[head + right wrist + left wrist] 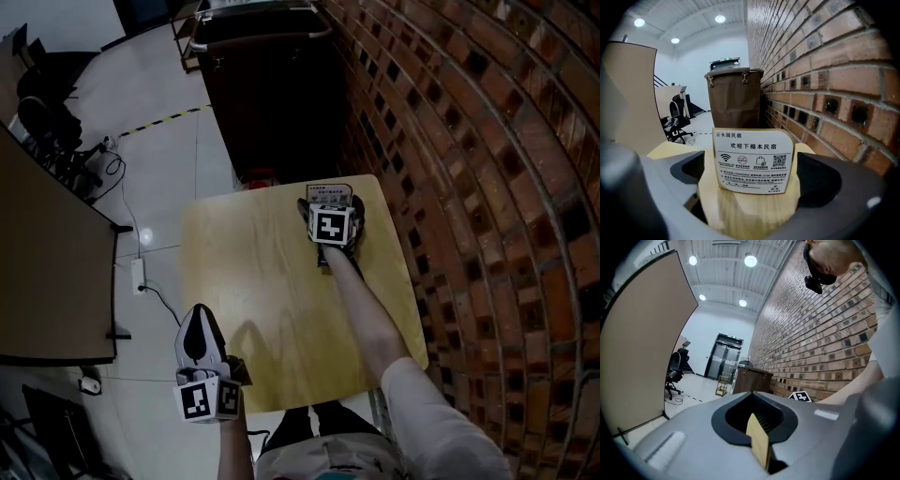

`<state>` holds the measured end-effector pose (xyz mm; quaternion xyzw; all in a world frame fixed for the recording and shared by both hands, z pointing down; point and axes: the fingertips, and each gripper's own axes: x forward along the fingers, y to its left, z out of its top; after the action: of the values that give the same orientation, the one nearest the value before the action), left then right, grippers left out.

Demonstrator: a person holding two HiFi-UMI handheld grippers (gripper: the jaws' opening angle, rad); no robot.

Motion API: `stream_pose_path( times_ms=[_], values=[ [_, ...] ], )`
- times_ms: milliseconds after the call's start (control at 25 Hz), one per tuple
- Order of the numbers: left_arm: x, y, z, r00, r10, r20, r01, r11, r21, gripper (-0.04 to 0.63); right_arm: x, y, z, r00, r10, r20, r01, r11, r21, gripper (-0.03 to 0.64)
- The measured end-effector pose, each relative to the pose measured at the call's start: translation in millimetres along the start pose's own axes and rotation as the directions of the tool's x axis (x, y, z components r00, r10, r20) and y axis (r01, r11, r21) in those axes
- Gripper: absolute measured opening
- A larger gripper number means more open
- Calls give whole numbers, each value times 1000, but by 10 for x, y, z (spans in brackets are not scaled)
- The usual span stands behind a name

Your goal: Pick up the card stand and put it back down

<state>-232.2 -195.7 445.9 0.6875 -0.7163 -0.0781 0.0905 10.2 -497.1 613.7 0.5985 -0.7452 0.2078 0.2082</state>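
The card stand [328, 194] is a small white printed sign on a wooden base. It stands upright at the far edge of the wooden table [262, 281], close to the brick wall. My right gripper [331, 208] reaches around it, the jaws spread wide on either side. In the right gripper view the card stand [752, 159] fills the gap of the right gripper [754, 174], and the dark pads [820, 180] sit just off its sides without pressing. My left gripper [199, 317] hangs off the table's near left corner, shut and empty. The left gripper [757, 420] points at the room.
A brick wall [487, 187] runs along the table's right side. A dark brown cabinet [272, 84] stands just beyond the far edge. A partition [47, 272] stands at the left, with a power strip [139, 274] and cables on the floor. The person's forearm [366, 309] crosses the table.
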Motion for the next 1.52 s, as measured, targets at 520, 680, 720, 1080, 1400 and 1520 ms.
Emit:
stream_pose_path(
  times_ms=[520, 680, 720, 1080, 1400, 1520],
  values=[
    [53, 56, -209, 999, -2, -48, 2, 1000, 3, 6, 238, -79, -63, 1000, -30, -3, 30, 997, 74, 575],
    [102, 55, -162, 999, 0, -34, 0, 1000, 0, 6, 247, -101, -67, 1000, -28, -1, 28, 998, 64, 574],
    [105, 49, -163, 999, -2, -33, 2, 1000, -1, 6, 240, -89, -70, 1000, -23, 0, 23, 998, 56, 574],
    [33, -13, -82, 1000, -9, -10, 9, 1000, 4, 6, -211, 164, 193, 991, 53, 126, -43, 996, -77, 574],
    [-141, -297, 331, 994, -66, 90, 62, 997, 46, 6, -1677, 255, 492, 929, 145, 340, -120, 988, -94, 574],
    [-267, -446, 437, 989, -85, 122, 78, 995, 61, 6, -2365, 209, 464, 903, 156, 400, -146, 988, -55, 574]
  ],
)
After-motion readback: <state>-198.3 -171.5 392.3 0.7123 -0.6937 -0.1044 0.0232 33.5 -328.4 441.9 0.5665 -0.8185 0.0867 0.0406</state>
